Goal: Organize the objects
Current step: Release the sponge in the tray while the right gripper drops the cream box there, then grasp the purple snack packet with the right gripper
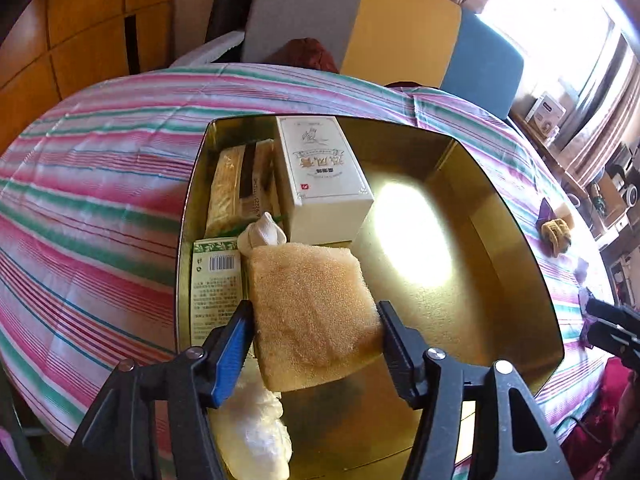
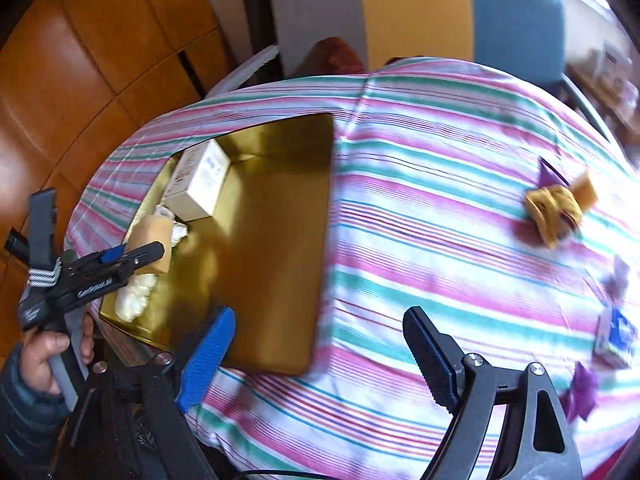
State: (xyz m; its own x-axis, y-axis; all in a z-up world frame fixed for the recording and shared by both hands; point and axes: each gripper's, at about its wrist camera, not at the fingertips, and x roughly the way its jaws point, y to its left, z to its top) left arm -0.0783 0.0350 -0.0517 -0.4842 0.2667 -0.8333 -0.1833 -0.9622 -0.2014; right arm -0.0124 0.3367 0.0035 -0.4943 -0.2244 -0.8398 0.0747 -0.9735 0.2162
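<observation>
My left gripper (image 1: pixel 316 316) is shut on a tan sponge (image 1: pixel 312 312) and holds it over the gold tin tray (image 1: pixel 500 216). In the tray lie a white box (image 1: pixel 324 176), a gold packet (image 1: pixel 232 184), a green-labelled box (image 1: pixel 216 288), a white cloth bundle (image 1: pixel 262 232) and a white plastic wad (image 1: pixel 256 432). My right gripper (image 2: pixel 320 356) is open and empty above the striped tablecloth (image 2: pixel 440 240), just right of the tray (image 2: pixel 280 240). The left gripper with the sponge (image 2: pixel 154 240) shows at the left of the right wrist view.
On the cloth to the right lie a yellow crumpled item (image 2: pixel 554 208), a purple wrapper (image 2: pixel 548 172), a blue and white carton (image 2: pixel 616 336) and a purple piece (image 2: pixel 584 392). A chair (image 1: pixel 360 28) with grey, yellow and blue panels stands behind the table.
</observation>
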